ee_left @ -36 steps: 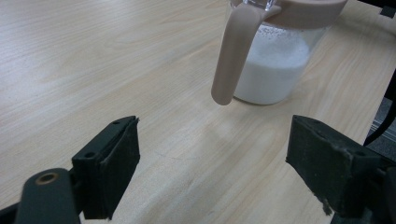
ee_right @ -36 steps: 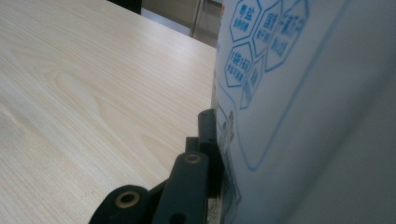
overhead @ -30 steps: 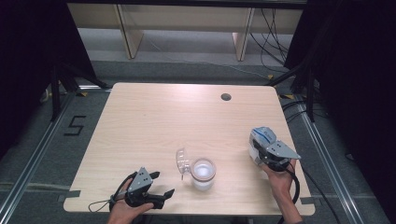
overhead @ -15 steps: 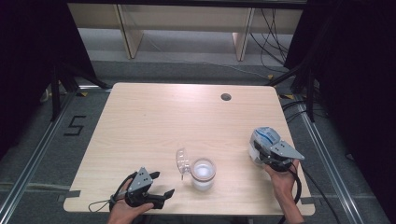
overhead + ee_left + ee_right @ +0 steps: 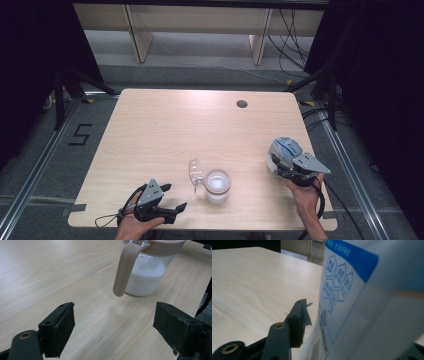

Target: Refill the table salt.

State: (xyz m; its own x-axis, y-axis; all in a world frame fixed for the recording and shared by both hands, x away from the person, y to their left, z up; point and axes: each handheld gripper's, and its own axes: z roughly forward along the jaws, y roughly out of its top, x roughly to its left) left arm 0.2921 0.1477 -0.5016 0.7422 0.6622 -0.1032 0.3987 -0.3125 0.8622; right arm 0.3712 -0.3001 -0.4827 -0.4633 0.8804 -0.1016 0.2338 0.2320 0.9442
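With the right gripper (image 5: 280,167) clamping a blue-and-white bag (image 5: 283,150) and the left gripper (image 5: 167,199) wide-jawed beside the jar (image 5: 217,186) (white powder inside), pouring looks next, needing the bag carried over its mouth.

Both grippers are black — the left gripper (image 5: 172,197) and right gripper (image 5: 276,165) each carry a grey three-cornered plate, trail a black cable, with square-edged jaws — round rivets at the pivots.

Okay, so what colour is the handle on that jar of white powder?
Pale pinkish beige, matching the jar's rim; the handle shows best in the left gripper view.
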